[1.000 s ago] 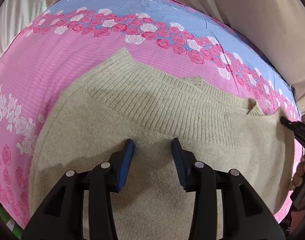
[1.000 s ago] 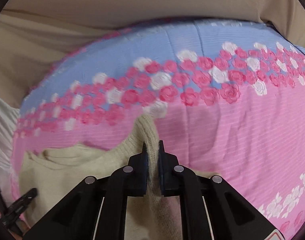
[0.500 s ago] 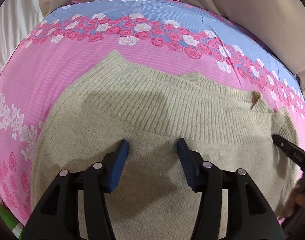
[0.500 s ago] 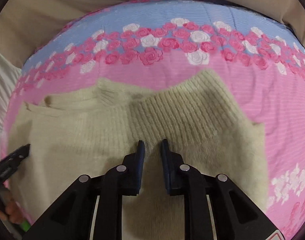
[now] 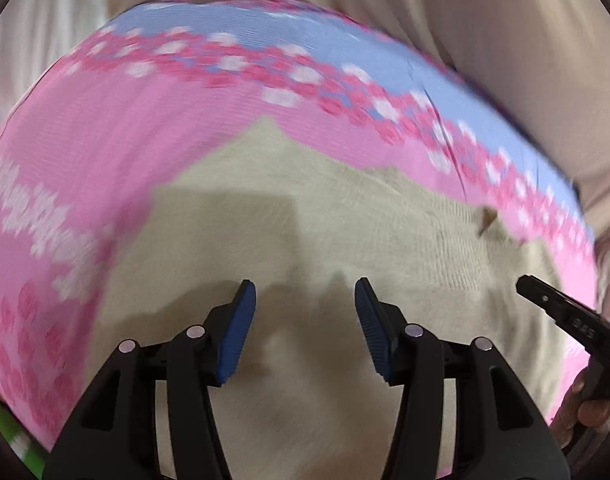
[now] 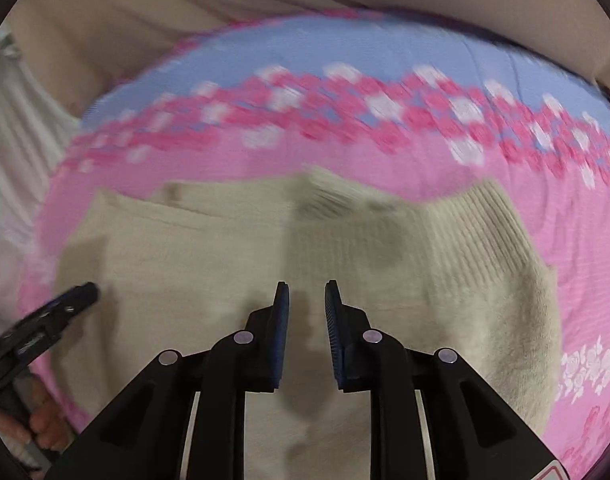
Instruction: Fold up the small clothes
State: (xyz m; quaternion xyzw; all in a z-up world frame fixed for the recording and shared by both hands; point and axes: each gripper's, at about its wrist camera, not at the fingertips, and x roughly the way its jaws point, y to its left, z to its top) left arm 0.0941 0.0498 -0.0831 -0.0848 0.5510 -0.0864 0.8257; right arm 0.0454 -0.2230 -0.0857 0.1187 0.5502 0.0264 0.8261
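A beige knit sweater [image 5: 345,232] lies folded flat on a pink and blue rose-print sheet [image 5: 105,140], its ribbed band toward the far side. My left gripper [image 5: 305,292] hovers above it, open, with nothing between its blue pads. In the right wrist view the same sweater [image 6: 445,264] fills the middle. Over it my right gripper [image 6: 307,292] has a narrow gap, its jaws opening and empty. Each gripper shows at the edge of the other's view: the right gripper [image 5: 561,312] at the right, the left gripper [image 6: 61,312] at the left.
The rose-print sheet [image 6: 545,216] covers a bed or cushion. Beige cloth [image 5: 485,40] lies behind it and white fabric [image 6: 13,128] at the left. A hand [image 5: 585,404] grips the right tool's handle. A green item [image 5: 9,428] peeks at the lower left.
My right gripper let go of the sweater's ribbed edge, laid it over the body, then drew back and up while opening. My left gripper widened and lifted slightly.
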